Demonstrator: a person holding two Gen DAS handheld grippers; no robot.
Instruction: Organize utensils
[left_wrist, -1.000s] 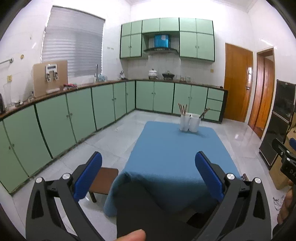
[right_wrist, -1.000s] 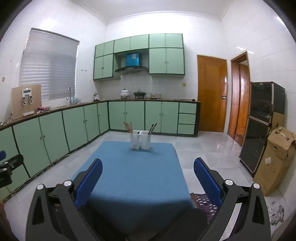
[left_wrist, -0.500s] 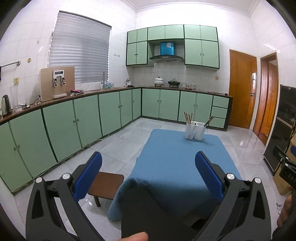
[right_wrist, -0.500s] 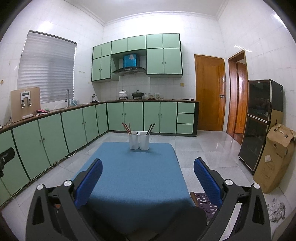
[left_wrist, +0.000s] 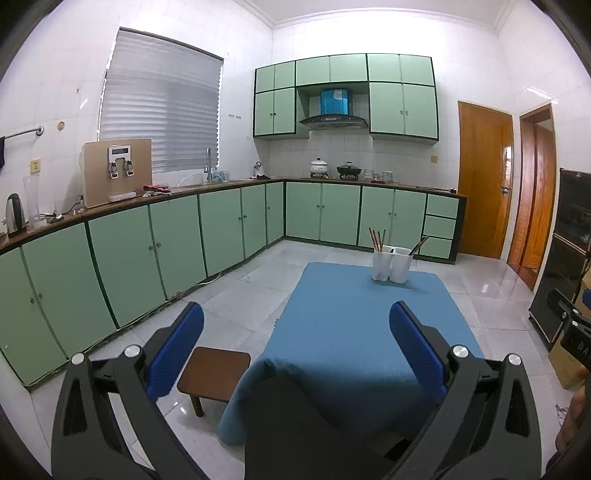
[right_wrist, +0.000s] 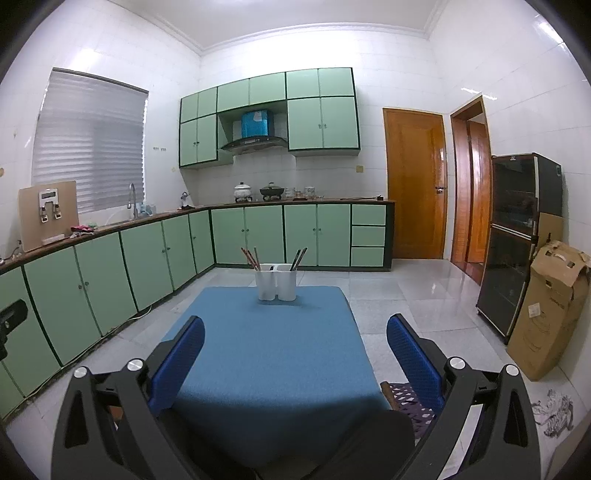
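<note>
Both hand-held grippers, left (left_wrist: 295, 332) and right (right_wrist: 294, 345), gape empty, well short of the holder (right_wrist: 277, 282). Chopsticks (right_wrist: 251, 257) stand sorted by cup on the worktop (right_wrist: 266, 350). That fits sorting finished or not yet undone.

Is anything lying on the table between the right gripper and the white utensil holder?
No. In the right wrist view only bare blue tablecloth stretches from the open right gripper to the white utensil holder at the far end.

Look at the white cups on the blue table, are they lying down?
No, the white cups stand upright side by side on the blue table.
</note>
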